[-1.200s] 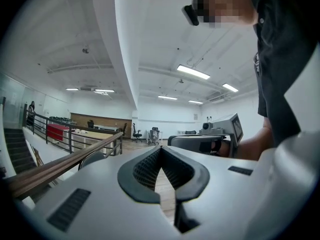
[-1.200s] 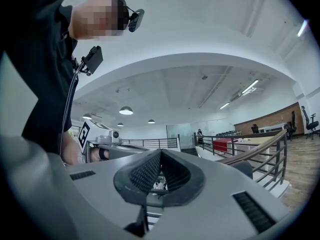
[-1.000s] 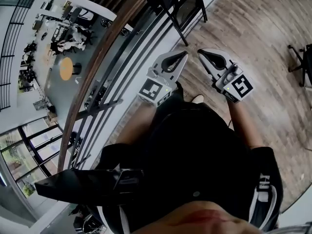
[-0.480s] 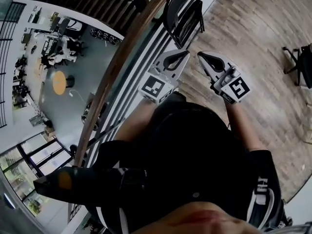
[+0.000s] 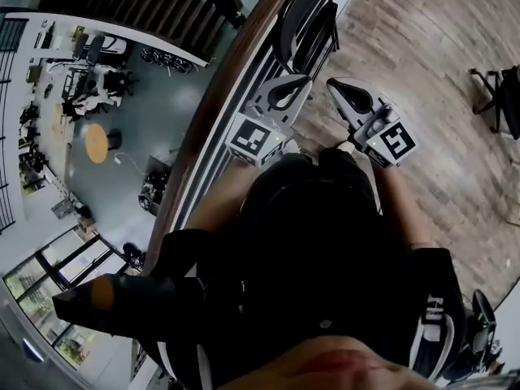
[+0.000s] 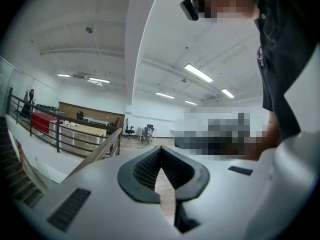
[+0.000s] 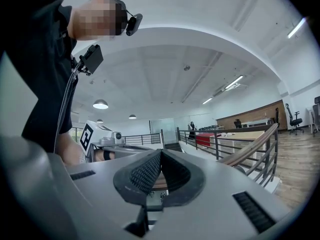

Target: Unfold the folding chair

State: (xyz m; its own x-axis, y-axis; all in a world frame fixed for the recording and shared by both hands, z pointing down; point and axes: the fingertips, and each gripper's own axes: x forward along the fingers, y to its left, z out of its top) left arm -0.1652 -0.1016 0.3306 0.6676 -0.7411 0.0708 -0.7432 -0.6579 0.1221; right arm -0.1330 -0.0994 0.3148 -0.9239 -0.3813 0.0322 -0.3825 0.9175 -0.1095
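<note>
Wooden floor [image 5: 422, 80] runs along a railing [image 5: 219, 96], with a lower hall visible beyond it. I see the chair [image 5: 307, 23] standing against that railing at the floor's edge. It looks folded flat, its long axis upright, and it lies straight ahead of both grippers. My left gripper [image 5: 302, 81] has its jaws clenched on nothing. My right gripper [image 5: 335, 85] is the same, its pads pressed together and empty. Neither touches the chair, and bare floor lies between. The left gripper is on the railing side and looks nearer, so I judge it would meet the frame first.
</note>
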